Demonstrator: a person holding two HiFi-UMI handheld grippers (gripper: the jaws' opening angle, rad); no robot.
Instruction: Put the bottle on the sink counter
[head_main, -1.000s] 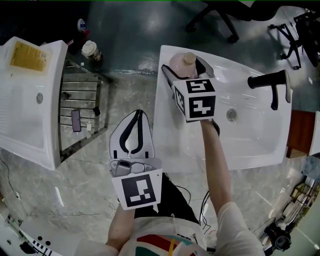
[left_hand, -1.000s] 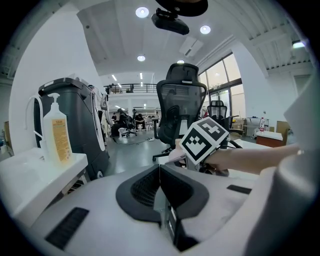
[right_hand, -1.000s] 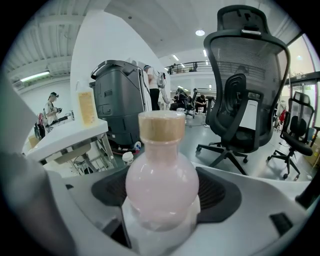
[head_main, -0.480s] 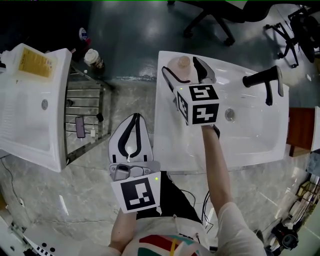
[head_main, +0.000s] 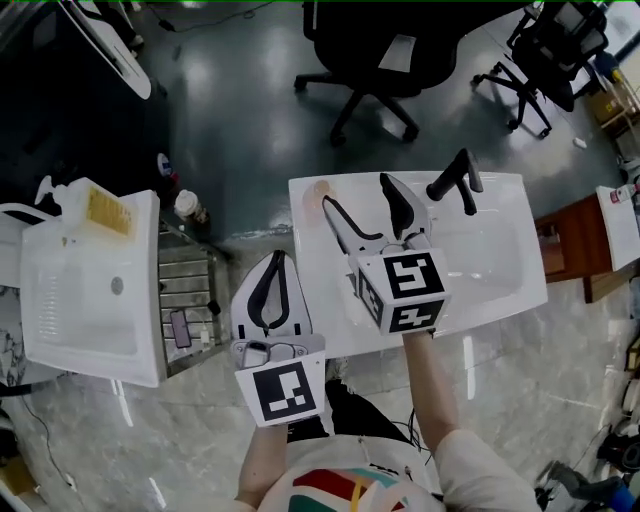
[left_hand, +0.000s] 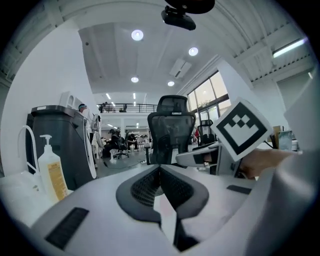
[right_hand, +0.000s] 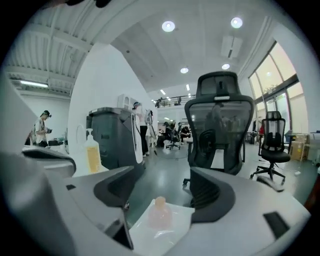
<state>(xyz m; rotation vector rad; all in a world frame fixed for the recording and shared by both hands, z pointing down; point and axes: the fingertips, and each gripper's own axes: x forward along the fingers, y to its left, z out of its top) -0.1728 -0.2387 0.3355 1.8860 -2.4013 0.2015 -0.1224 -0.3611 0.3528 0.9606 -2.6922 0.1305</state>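
Note:
A small pink bottle (head_main: 319, 194) stands upright on the far left corner of the white sink counter (head_main: 500, 290). The right gripper view shows this bottle (right_hand: 159, 212) ahead of the jaws, free of both fingers. My right gripper (head_main: 356, 192) is open over the counter, just right of the bottle and drawn back from it. My left gripper (head_main: 276, 259) is shut and empty, held off the counter's left edge over the floor; in its own view the left gripper (left_hand: 160, 169) has its tips together.
A black faucet (head_main: 455, 177) stands at the sink's back. A second white sink (head_main: 85, 300) with a yellow-labelled soap bottle (head_main: 104, 212) is at the left, beside a metal rack (head_main: 187, 290) and a cup (head_main: 186, 205). Office chairs (head_main: 365, 55) stand beyond.
The right gripper's jaws were around the bottle; they have let go and pulled back toward me. The bottle stays on the counter corner. The head view has drawn back.

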